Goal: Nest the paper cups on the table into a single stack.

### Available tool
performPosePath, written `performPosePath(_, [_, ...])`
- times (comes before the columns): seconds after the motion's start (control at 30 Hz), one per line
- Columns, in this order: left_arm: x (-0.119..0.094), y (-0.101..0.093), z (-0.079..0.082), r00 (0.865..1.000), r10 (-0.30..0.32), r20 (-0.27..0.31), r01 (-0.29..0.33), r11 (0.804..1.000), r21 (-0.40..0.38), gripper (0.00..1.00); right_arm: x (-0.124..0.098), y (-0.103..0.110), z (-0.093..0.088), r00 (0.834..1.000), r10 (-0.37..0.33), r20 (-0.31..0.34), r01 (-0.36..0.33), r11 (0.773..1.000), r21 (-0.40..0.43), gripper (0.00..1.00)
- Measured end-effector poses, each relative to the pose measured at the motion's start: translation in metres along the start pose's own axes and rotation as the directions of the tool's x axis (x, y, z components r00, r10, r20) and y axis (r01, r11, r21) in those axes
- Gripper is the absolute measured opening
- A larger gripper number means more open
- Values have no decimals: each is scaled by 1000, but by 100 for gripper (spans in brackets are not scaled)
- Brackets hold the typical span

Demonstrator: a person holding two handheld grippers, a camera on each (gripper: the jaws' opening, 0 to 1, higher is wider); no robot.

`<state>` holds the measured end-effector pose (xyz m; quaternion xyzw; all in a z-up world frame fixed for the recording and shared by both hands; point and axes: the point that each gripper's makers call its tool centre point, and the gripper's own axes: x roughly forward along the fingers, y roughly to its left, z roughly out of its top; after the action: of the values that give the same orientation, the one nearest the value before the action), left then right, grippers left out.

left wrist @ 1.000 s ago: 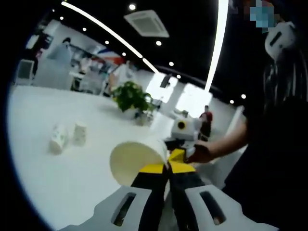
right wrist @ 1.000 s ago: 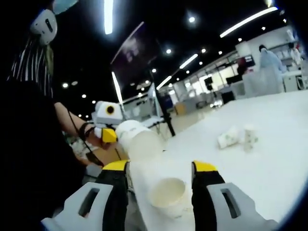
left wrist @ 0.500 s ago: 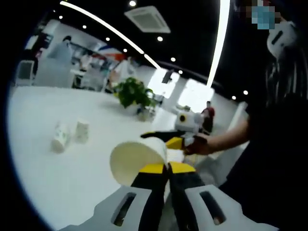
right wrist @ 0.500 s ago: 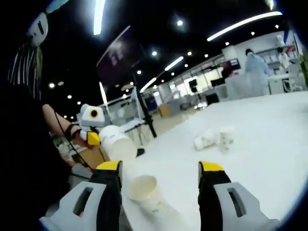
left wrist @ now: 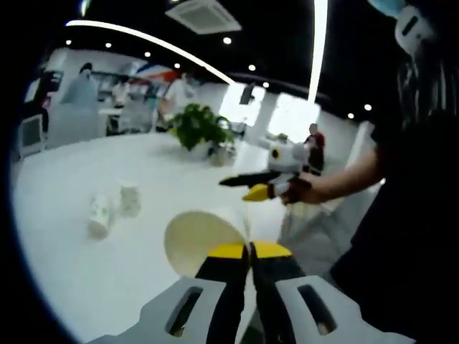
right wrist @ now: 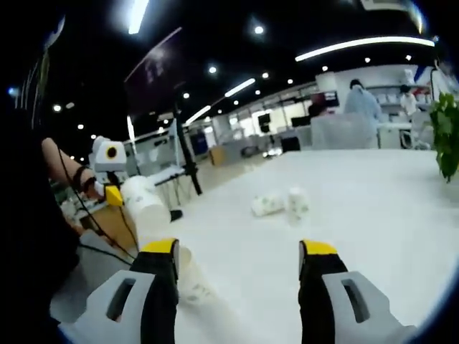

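Where clamped, cup (left wrist: 204,240) between left tongs (left wrist: 249,250).

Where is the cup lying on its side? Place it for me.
In the left gripper view the tipped cup lies on the white table at left, just beside an upright cup; in the right gripper view the pair sits mid-table, tipped cup on the left.

Two low, claw-mounted views across the white table (left wrist: 64,208), both sharing the distant cups (right wrist: 280,203).
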<state>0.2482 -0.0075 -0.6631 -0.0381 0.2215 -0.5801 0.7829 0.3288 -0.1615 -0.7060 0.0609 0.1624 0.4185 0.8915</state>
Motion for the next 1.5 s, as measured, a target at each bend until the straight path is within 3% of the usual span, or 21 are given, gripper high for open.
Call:
performPosePath(0.37, [2,-2,-10,998,-9,-67,10,1000,6,1,-4,-16,-6,996,-69,-53,67,997,-38,69])
performPosePath(0.6, [-1,1,-10,991,-4,-131,11,998,55,1,-1,-14,2,998,-67,-6,67,998,-12,89])
performPosePath(0.83, [1,3,-11,986,-4,-166,18,996,83,1,1,-16,-7,995,-81,-49,78,995,-60,97])
performPosePath(1.4, [4,1,-14,974,-19,-227,49,991,127,1,1,-11,-8,994,-90,-63,81,987,-139,98])
performPosePath(1.5, [5,2,-15,964,-5,-265,62,976,210,1,-1,-12,-8,994,-92,-61,83,987,-136,96])
